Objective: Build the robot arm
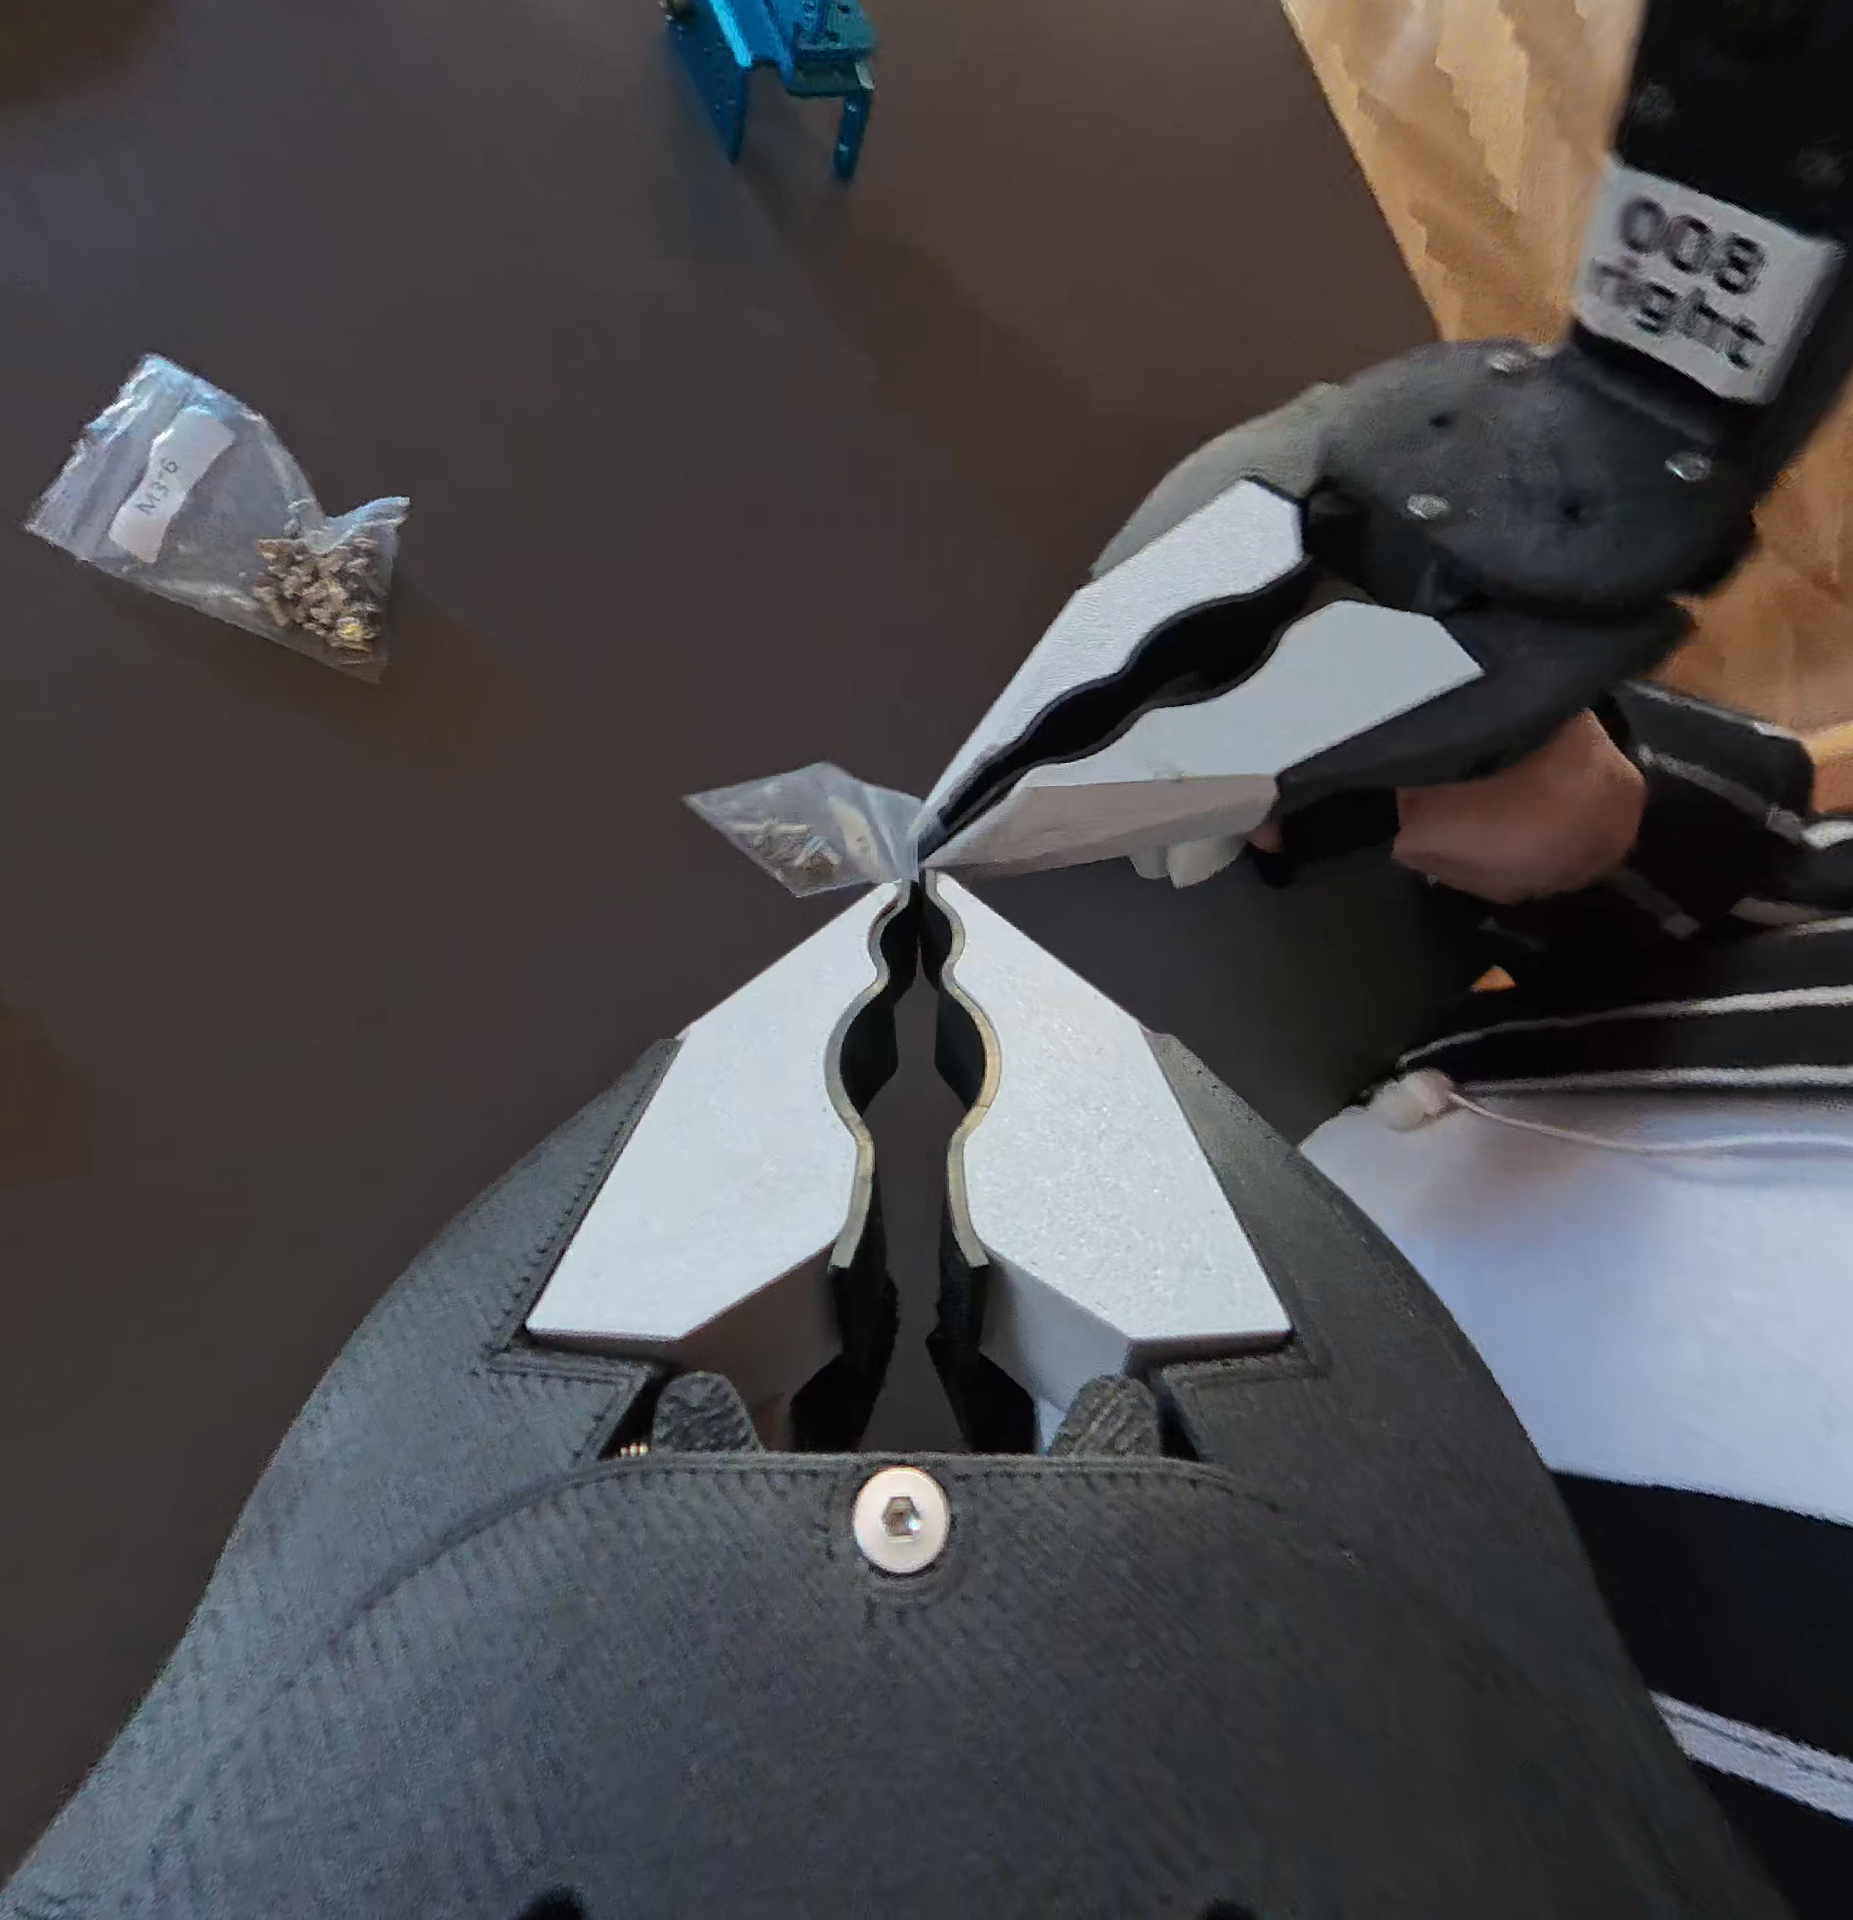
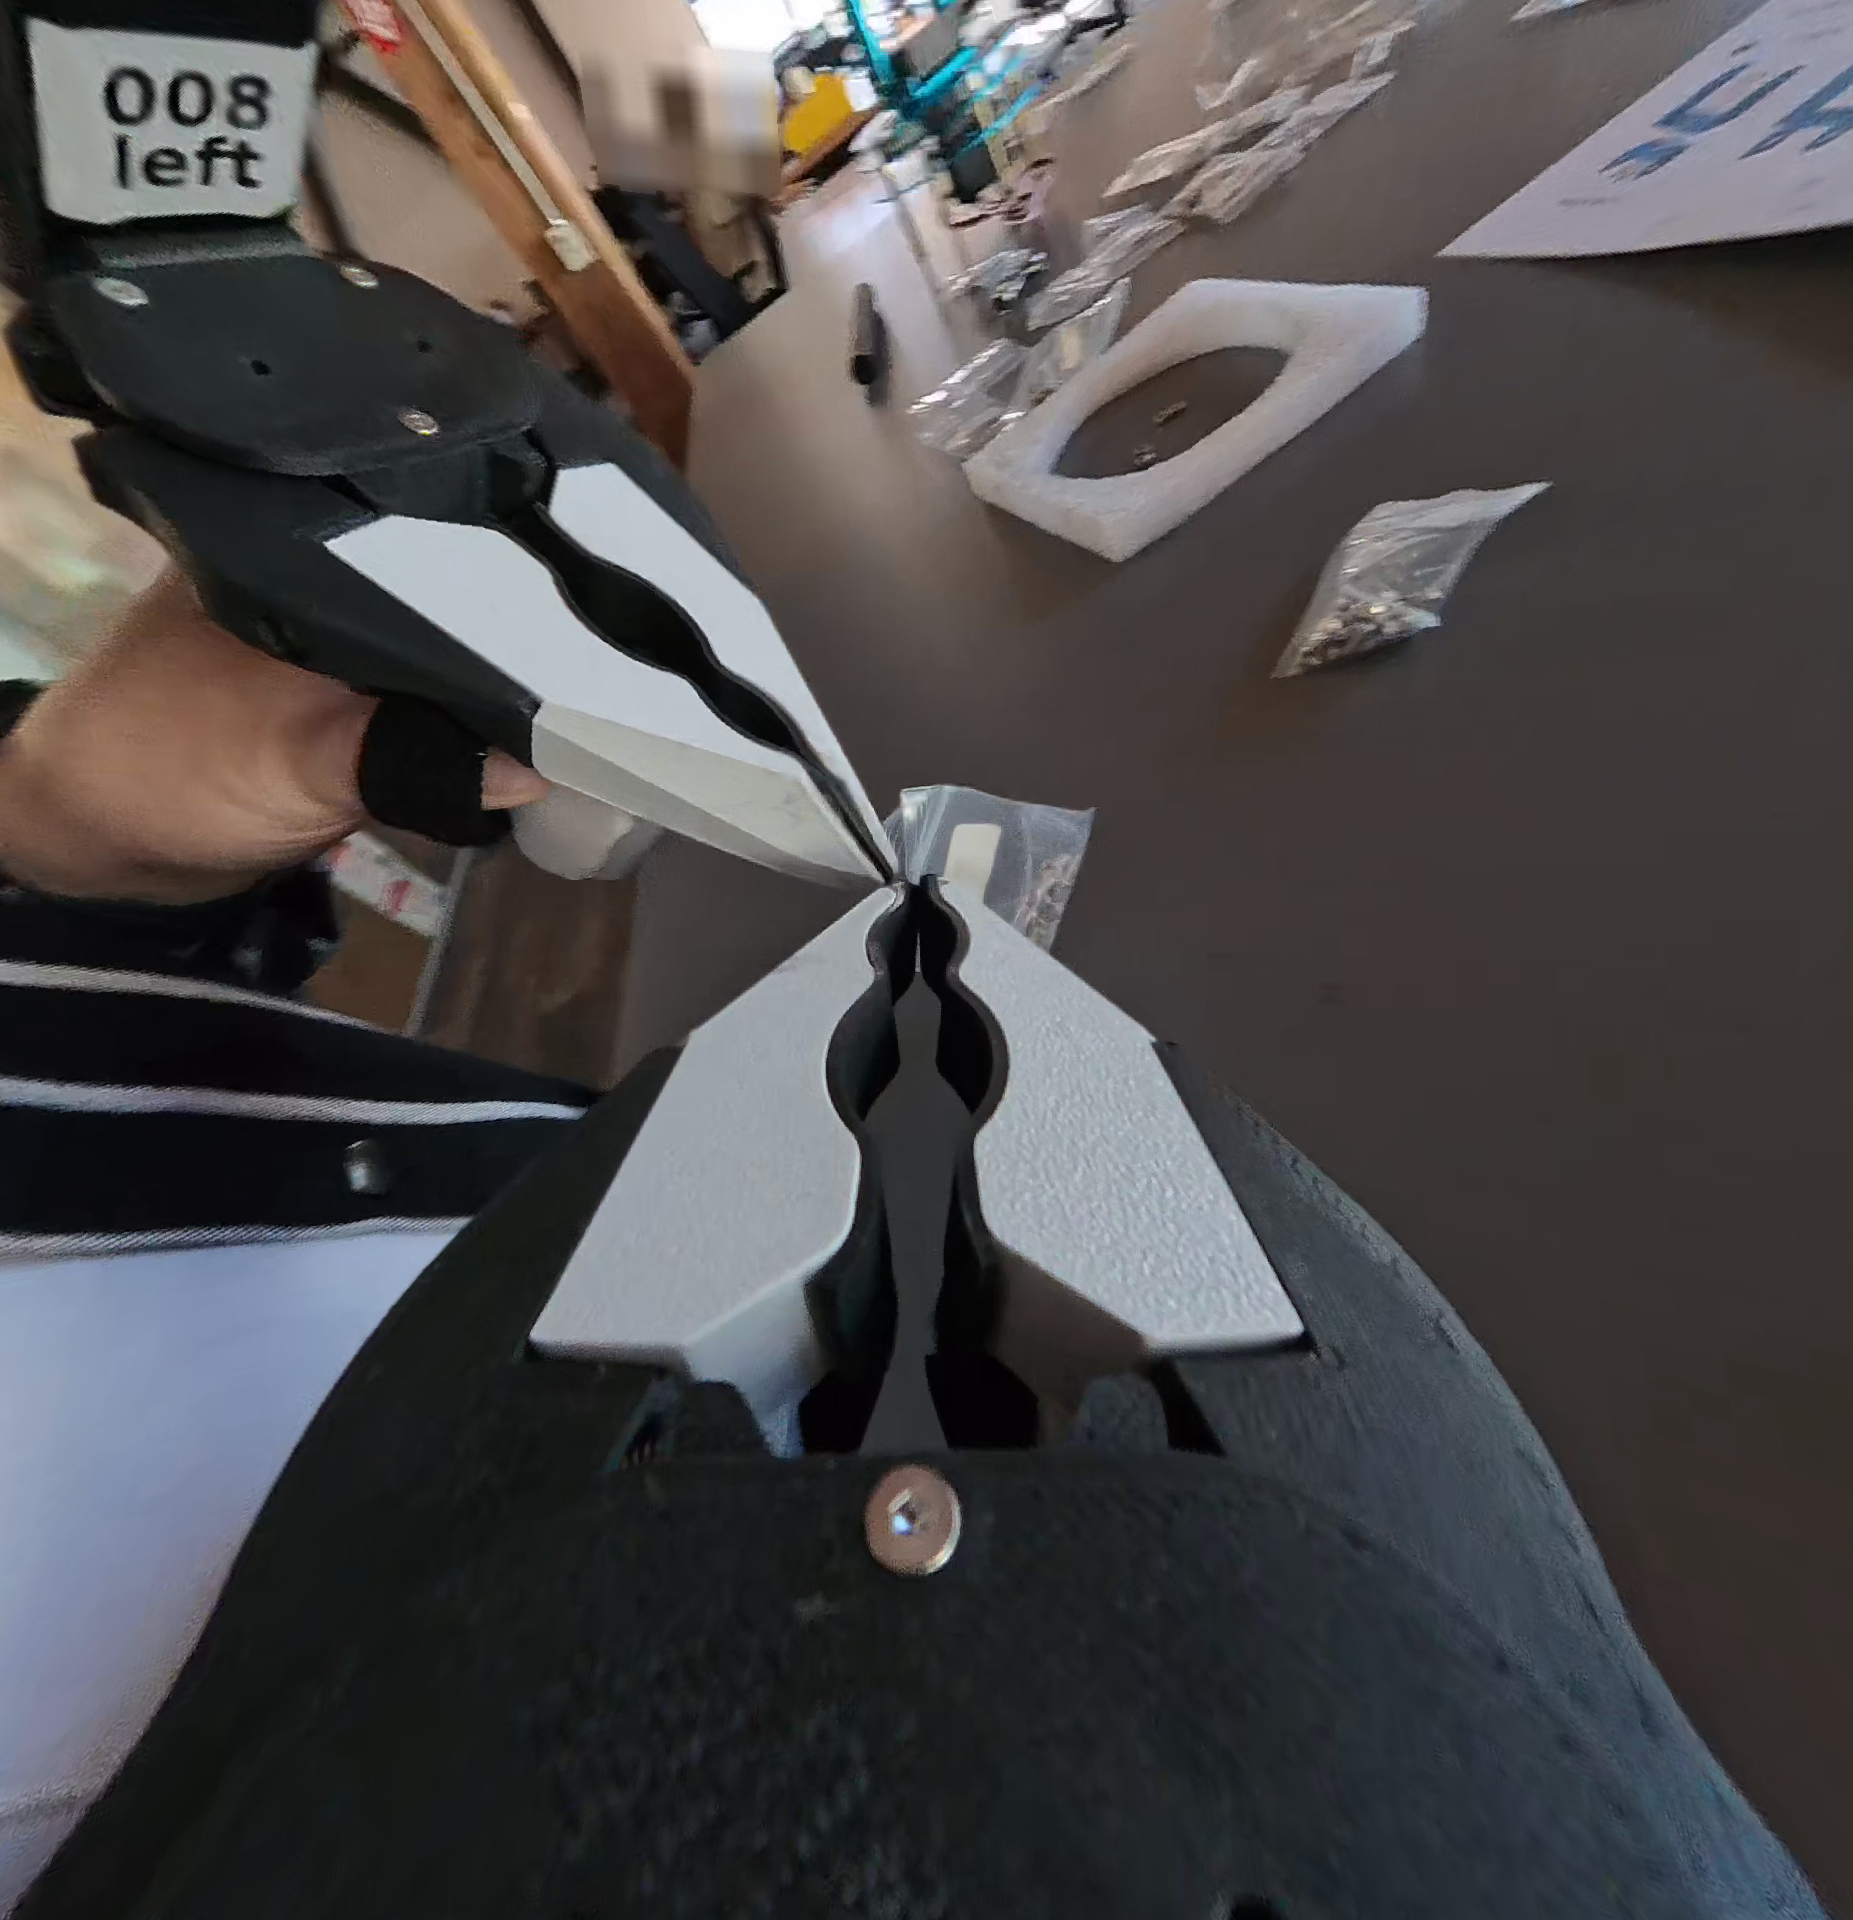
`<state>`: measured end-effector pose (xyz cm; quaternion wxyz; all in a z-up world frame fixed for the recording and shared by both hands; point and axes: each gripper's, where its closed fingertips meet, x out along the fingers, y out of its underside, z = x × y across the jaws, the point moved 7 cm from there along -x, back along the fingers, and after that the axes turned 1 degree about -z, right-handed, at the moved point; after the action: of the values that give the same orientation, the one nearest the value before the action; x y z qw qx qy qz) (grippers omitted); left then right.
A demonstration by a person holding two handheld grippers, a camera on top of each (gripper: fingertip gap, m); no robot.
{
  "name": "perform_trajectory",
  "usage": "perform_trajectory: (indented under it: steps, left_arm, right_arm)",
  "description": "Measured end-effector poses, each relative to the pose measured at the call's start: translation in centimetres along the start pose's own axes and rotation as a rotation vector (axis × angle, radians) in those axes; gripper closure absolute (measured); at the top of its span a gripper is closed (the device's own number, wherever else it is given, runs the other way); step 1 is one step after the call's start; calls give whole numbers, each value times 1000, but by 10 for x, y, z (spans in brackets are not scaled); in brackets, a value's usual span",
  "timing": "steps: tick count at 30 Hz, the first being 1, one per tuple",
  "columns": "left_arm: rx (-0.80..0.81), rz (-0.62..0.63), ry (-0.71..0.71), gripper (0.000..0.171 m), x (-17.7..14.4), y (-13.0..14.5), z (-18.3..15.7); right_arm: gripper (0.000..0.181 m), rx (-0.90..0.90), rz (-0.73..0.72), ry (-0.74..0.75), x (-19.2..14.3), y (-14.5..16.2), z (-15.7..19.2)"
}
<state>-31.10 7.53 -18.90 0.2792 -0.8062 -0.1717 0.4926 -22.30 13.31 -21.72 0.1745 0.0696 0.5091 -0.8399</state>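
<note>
A small clear plastic bag of screws (image 1: 797,821) hangs above the dark table (image 1: 589,468). My left gripper (image 1: 917,891) is shut on its near edge. My right gripper (image 1: 917,847) comes in from the right, also shut on that edge, its tips touching the left gripper's tips. In the right wrist view the bag (image 2: 995,852), with a white label, shows just past my right gripper (image 2: 917,888), and the left gripper (image 2: 886,873) pinches it from the left. A hand holds each gripper.
A larger labelled bag of screws (image 1: 226,509) lies to the left, and a blue metal bracket (image 1: 787,73) at the far edge. The right wrist view shows a white foam frame (image 2: 1192,416), another screw bag (image 2: 1400,582), a white sheet (image 2: 1732,135), a black cylinder (image 2: 865,332) and several bags farther off. The grippers are tip to tip, or close to it. From either gripper's tips it is about 20 cm to the blue metal bracket (image 1: 787,73).
</note>
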Motion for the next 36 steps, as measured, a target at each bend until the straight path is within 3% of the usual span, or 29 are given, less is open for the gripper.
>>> perform_trajectory:
  steps: [6, 12, 15, 17, 21, 26, 29, 31, 32, 36]
  left_arm:
    - [-109, -65, -49, 171, 9, -13, 23]
    - [-95, -125, -80, 171, 15, -21, 21]
    - [-110, -131, -77, 171, 18, -20, 22]
    - [-76, -125, -155, 171, 15, -17, 28]
    - [-123, -111, -119, 171, 22, -15, 27]
    - [44, -180, -80, 171, 16, -19, 12]
    - [213, -316, -60, 136, 4, -16, 5]
    - [334, -393, -103, 94, 1, -15, 5]
    - [401, -408, -127, 86, 2, -14, 3]
    - [695, -400, -205, 88, 16, -14, -10]
  right_arm:
    - [181, -185, -24, 322, 8, -12, 0]
    - [181, -264, -43, 439, 5, -16, -2]
    - [181, -275, -41, 462, 4, -15, -3]
    - [181, -262, -60, 474, -1, -15, -5]
    - [181, -220, -49, 465, -1, -12, -12]
    - [181, -148, -22, 363, -2, -13, -11]
    - [181, -162, 37, 331, -5, -16, -5]
    - [181, -141, 75, 289, -10, -21, 0]
    - [181, -130, 87, 268, -13, -25, 3]
    - [181, -129, 160, 241, -24, -41, 9]
